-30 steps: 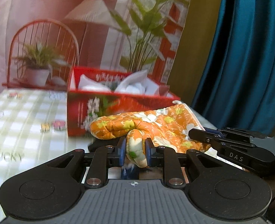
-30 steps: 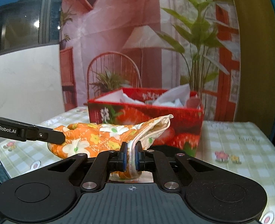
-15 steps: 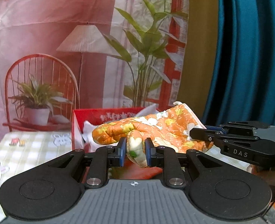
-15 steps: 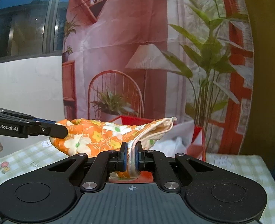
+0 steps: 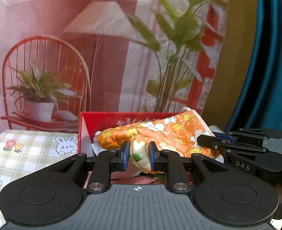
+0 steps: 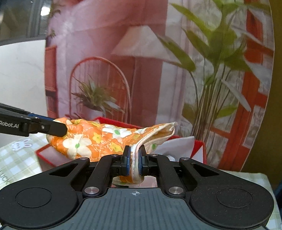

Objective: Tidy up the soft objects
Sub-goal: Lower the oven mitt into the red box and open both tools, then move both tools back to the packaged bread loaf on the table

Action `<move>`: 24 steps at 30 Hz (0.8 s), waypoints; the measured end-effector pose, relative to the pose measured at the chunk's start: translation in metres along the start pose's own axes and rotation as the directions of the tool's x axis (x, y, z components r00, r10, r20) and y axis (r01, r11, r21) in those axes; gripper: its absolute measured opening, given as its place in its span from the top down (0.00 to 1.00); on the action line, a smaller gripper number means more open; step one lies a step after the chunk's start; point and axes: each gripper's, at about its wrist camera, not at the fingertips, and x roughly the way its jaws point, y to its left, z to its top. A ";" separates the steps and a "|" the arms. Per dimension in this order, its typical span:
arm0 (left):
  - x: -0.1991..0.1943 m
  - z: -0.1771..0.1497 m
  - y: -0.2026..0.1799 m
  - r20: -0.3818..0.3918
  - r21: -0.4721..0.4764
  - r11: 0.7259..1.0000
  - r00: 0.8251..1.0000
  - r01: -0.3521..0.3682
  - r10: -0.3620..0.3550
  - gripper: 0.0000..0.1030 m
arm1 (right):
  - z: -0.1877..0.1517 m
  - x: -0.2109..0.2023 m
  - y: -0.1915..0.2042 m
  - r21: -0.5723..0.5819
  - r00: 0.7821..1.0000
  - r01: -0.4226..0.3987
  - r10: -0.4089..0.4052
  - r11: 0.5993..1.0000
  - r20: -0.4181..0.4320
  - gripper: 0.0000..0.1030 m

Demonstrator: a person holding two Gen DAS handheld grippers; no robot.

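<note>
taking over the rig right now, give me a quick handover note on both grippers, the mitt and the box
Left gripper: shut on the thumb of the orange floral oven mitt.
Right gripper: shut on the mitt's white-trimmed cuff edge.
The mitt hangs between the two grippers, lifted off the checked tablecloth and held over the open red box, which already has white soft material inside.
Done: mitt picked up and carried to the box.
Left: lower it in, open both grippers and pull back. Other soft items to sort are not in view.
</note>
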 end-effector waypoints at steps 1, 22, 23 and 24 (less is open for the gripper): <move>0.006 0.000 0.003 -0.016 -0.006 1.000 1.000 -0.001 0.000 0.78 | 0.000 0.008 -0.002 0.011 1.000 0.005 -0.005 1.000 -0.018 0.93; 0.026 -0.006 0.009 -0.117 0.051 0.998 0.993 -0.028 0.034 0.42 | -0.027 0.051 -0.024 0.165 0.975 0.103 -0.067 0.981 -0.211 0.62; 0.023 -0.006 0.009 -0.118 0.046 0.999 0.993 -0.027 0.032 0.41 | -0.026 0.048 -0.023 0.156 0.977 0.104 -0.071 0.982 -0.203 0.59; 0.020 -0.007 0.008 -0.119 0.040 0.999 0.992 -0.024 0.029 0.41 | -0.025 0.044 -0.021 0.149 0.979 0.101 -0.072 0.984 -0.192 0.57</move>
